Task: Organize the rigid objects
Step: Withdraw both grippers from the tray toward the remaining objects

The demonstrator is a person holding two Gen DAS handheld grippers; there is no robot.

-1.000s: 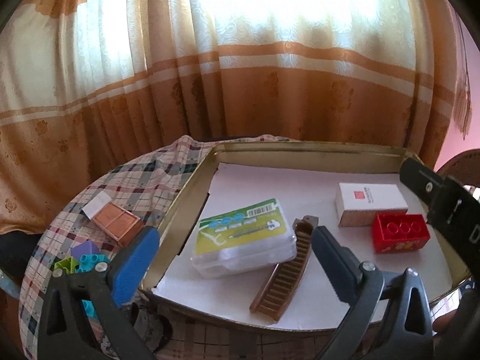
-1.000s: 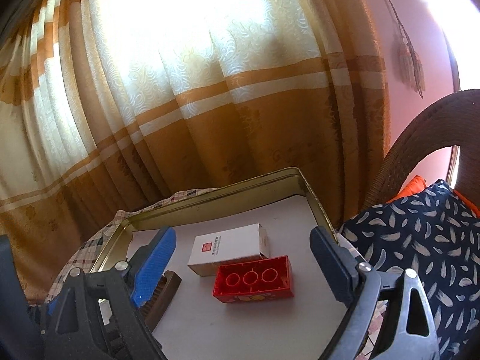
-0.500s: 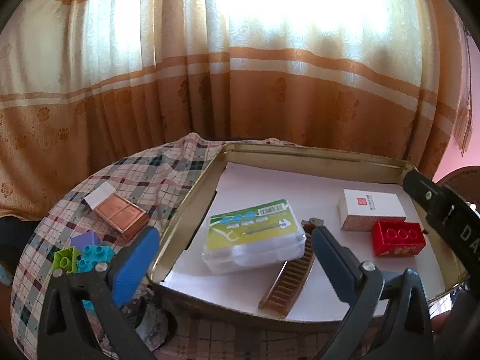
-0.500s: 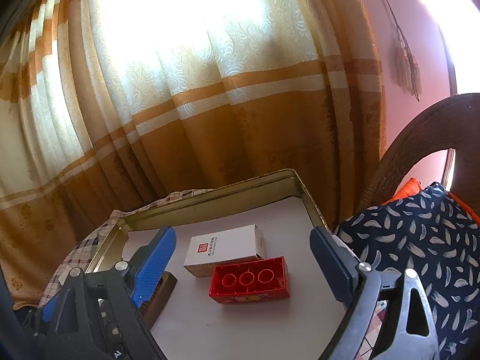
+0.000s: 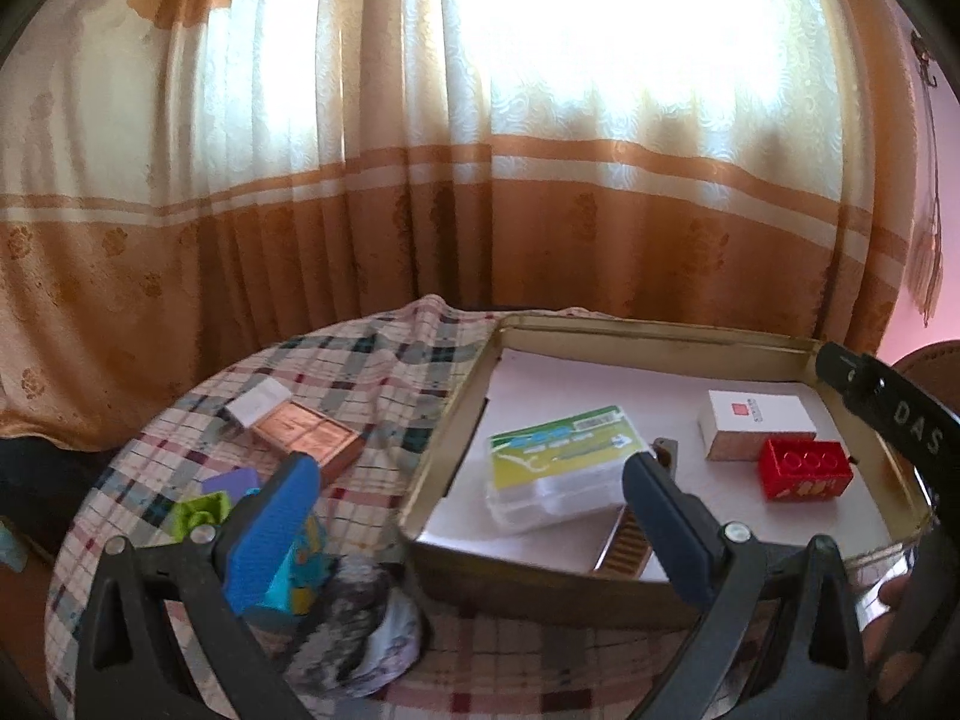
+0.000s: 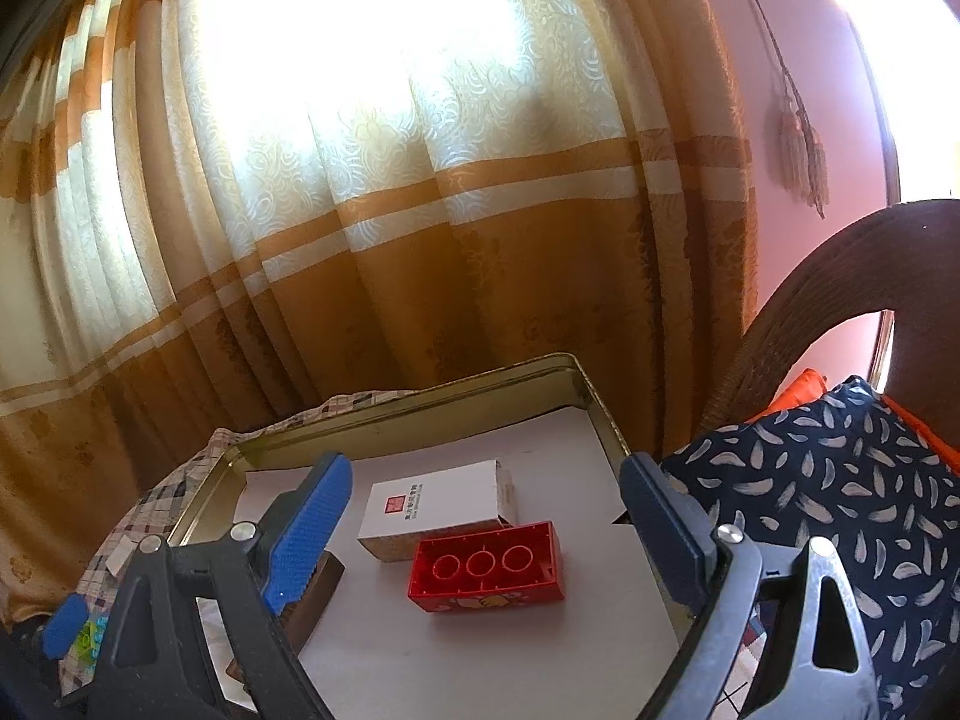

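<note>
Now the left gripper [image 5: 468, 510] stands wide with nothing between its fingers, above the near left corner of the metal tray [image 5: 660, 336]. Just ahead of it the clear plastic case [image 5: 564, 468] lies inside the tray, with the brown comb [image 5: 624, 546] beside it. On the checked cloth [image 5: 384, 372] to the left lie a copper box [image 5: 306, 435] and small coloured blocks [image 5: 204, 510]. The right gripper [image 6: 486, 516] is wide too and holds nothing; the red brick [image 6: 486, 570] and the white box [image 6: 438, 501], touching each other, lie between its fingers' lines.

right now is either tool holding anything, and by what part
Nothing is held. The left tool and the right tool both stand open with nothing between their pads.
</note>
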